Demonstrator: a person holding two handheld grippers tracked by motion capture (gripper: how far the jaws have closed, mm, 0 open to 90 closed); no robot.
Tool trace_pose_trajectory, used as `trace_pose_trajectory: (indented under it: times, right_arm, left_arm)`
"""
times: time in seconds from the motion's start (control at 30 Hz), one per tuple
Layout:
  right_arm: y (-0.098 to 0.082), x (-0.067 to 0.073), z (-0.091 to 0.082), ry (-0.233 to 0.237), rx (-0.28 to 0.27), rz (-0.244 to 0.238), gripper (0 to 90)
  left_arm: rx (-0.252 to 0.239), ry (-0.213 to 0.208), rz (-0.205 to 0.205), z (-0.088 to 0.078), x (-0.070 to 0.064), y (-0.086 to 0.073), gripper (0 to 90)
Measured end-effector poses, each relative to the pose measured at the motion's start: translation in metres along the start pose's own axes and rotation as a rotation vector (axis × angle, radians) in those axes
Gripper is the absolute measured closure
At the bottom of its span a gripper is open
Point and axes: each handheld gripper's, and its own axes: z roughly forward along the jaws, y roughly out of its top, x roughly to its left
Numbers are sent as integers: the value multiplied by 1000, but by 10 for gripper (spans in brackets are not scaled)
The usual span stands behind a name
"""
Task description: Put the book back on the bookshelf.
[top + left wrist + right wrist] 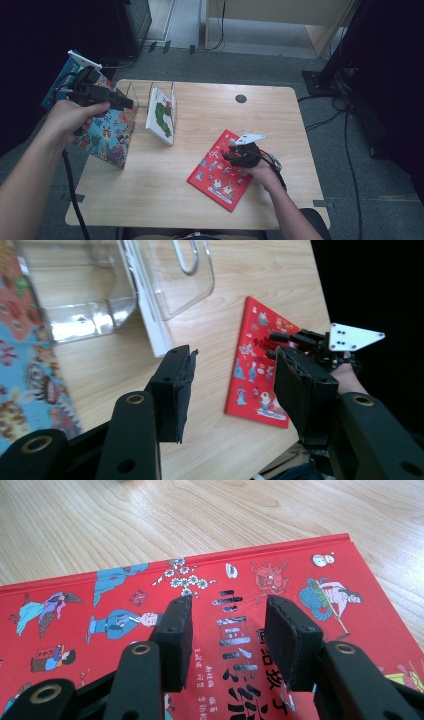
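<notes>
Your right gripper (235,156) sits low over the red book (220,172), which lies flat on the table (200,115) at about five o'clock from the table's middle; its jaws stand apart with nothing between them, the cover just below the tips. Your left gripper (125,103) is raised at about ten o'clock, by the top edge of the blue patterned book (107,137) that stands against the clear plastic rack (137,92); its jaws are spread and empty. A white book (161,116) leans in the rack just to the right
</notes>
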Motion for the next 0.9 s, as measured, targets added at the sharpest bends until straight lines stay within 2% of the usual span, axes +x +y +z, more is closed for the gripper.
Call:
trace_pose_trajectory:
  times: [0.13, 0.3, 0.6, 0.7, 0.83, 0.9]
  right_arm:
    - [0, 0, 0, 1, 1, 0, 544]
    - [0, 0, 0, 2, 6, 1, 541]
    - [0, 0, 0, 3, 12, 5, 542]
    - [0, 0, 0, 3, 14, 7, 543]
    - [-1, -1, -1, 1, 14, 7, 545]
    - [-1, 0, -1, 0, 16, 10, 545]
  left_arm:
    - [2, -6, 18, 9, -3, -5, 492]
    - [10, 10, 48, 25, -8, -13, 491]
    - [23, -19, 61, 50, -8, -28, 481]
    - [28, -6, 73, 56, -8, -30, 481]
    - [35, -21, 88, 66, -10, -36, 479]
    - [35, -14, 98, 72, -11, -40, 478]
